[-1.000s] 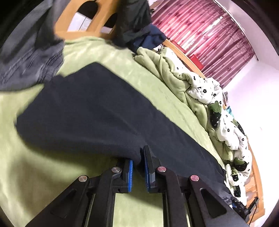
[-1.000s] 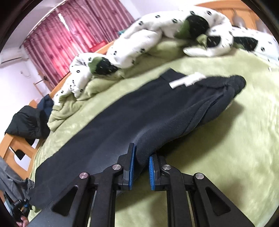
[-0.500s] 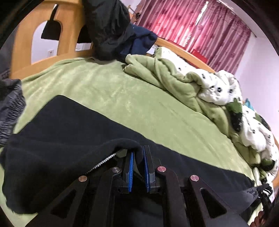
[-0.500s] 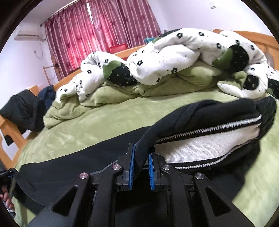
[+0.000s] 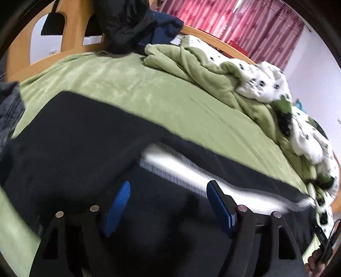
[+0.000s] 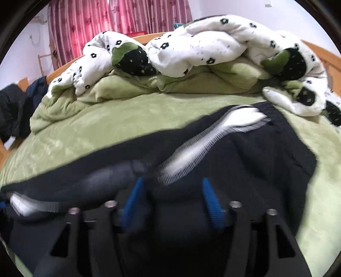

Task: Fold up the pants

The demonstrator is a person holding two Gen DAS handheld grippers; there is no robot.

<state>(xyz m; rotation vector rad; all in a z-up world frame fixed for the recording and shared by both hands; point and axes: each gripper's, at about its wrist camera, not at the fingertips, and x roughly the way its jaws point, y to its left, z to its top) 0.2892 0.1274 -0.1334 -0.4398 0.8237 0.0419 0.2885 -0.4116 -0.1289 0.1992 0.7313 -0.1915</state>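
Black fleece pants (image 5: pixel 76 136) lie lengthwise on the green bed, folded over themselves, with a white inner lining strip (image 5: pixel 191 168) showing along the fold edge. In the right wrist view the pants (image 6: pixel 266 153) and the white strip (image 6: pixel 234 121) show the same way, blurred. My left gripper (image 5: pixel 168 191) is open just above the pants, holding nothing. My right gripper (image 6: pixel 170 191) is open too, over the black cloth, empty.
A rumpled green and white flower-print duvet (image 6: pixel 191 53) is heaped along the far side of the green bed sheet (image 5: pixel 127 85). Dark jackets (image 5: pixel 127 23) hang on the wooden bed frame (image 5: pixel 70 36). Grey cloth (image 5: pixel 8 110) lies at the left edge. Red curtains (image 6: pixel 119 19) hang behind.
Both grippers carried the near edge of the pants up and over toward the far side, then opened and let go. The pants now lie folded with the white lining showing.
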